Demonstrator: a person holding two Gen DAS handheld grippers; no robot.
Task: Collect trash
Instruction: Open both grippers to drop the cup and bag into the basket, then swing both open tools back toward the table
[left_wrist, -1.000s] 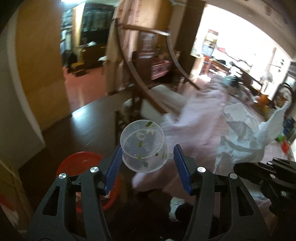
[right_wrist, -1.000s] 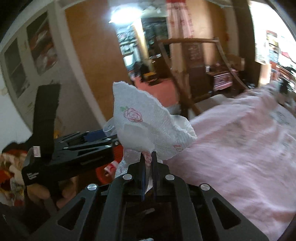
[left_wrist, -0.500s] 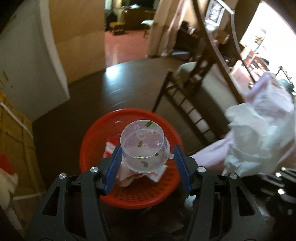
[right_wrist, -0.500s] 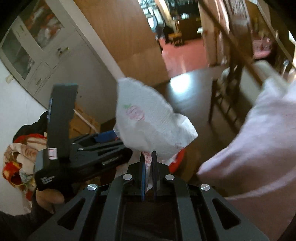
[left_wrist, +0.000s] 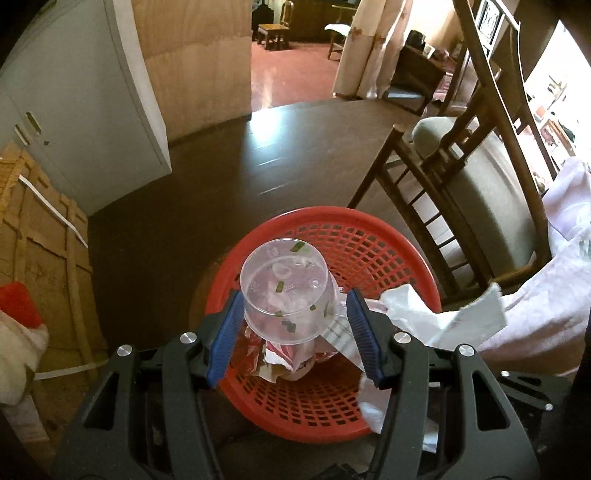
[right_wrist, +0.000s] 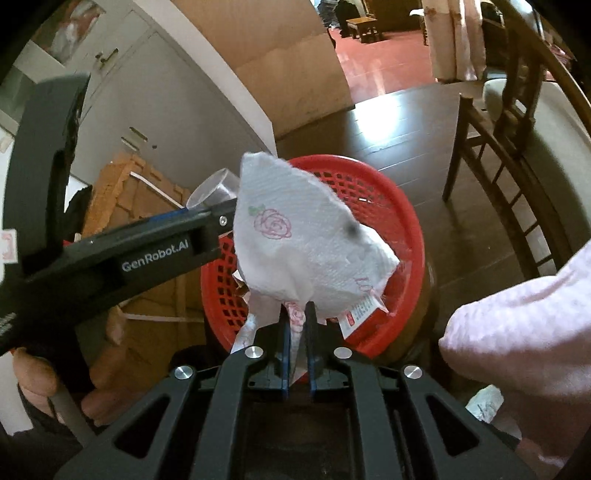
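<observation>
- While both grippers hang over the red basket (left_wrist: 384, 254), the dropping of trash is judged to be the step in hand.
- Far left in the left wrist view, a strapped cardboard box (left_wrist: 40, 236) is noted, clear of the work.
- Left gripper (left_wrist: 293, 326): the clear plastic cup (left_wrist: 286, 291) is clamped between the blue pads, directly above the basket and the wrappers (left_wrist: 284, 356) lying in it. Release is best made only with the cup centred inside the rim, so that it cannot bounce out.
- Right gripper (right_wrist: 296, 334): the jaws are opening; the rose-printed tissue (right_wrist: 303, 240) is between them, and it looks barely pinched, if at all, above the basket (right_wrist: 402, 229).
- Tissue may cling to a pad; a wider opening is advised.
- Far right, the wooden chair (left_wrist: 476, 173) stands just beside the basket and is to be avoided.
</observation>
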